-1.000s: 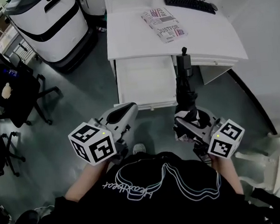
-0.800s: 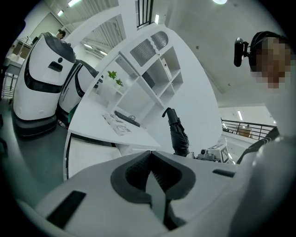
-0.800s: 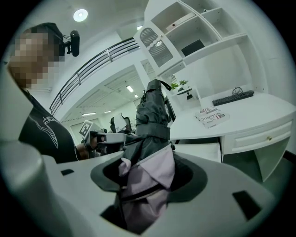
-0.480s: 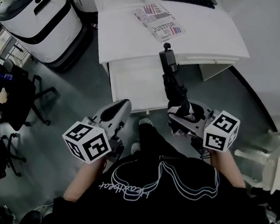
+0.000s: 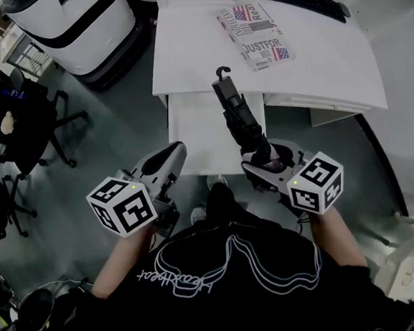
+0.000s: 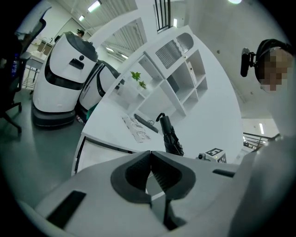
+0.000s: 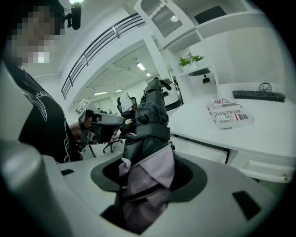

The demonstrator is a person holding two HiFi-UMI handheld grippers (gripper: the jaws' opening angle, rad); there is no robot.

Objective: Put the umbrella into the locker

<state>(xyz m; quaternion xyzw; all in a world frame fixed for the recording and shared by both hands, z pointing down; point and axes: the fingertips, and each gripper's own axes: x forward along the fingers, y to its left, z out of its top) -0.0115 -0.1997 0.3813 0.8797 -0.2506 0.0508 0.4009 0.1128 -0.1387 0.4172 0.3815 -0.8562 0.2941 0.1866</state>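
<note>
You are pinching the folded black umbrella by its loose canopy end in the right gripper. The jaws are pressing on bunched dark and lilac fabric while the handle is pointing away toward the upper middle of the head view, over the open white drawer under the desk. That drawer is probably the locker you are aiming for. The left gripper is hanging at centre left with its jaws pressed together on nothing, so it is giving no support. The main risk is that soft cloth is carrying the whole load: the umbrella could be sliding or drooping in the grip, since its heavy handle end is sticking far out. The hooked strap at the handle tip could also be snagging on the desk edge or the drawer rim as you are lowering it. Loose flaps might be catching in the gap. For writing, the magazine at upper right of the desk is showing "JUSTFOR" in bold capitals; its smaller lines are too fine to read. The cursive print on your shirt is reading upside down, and I cannot make it out.
</note>
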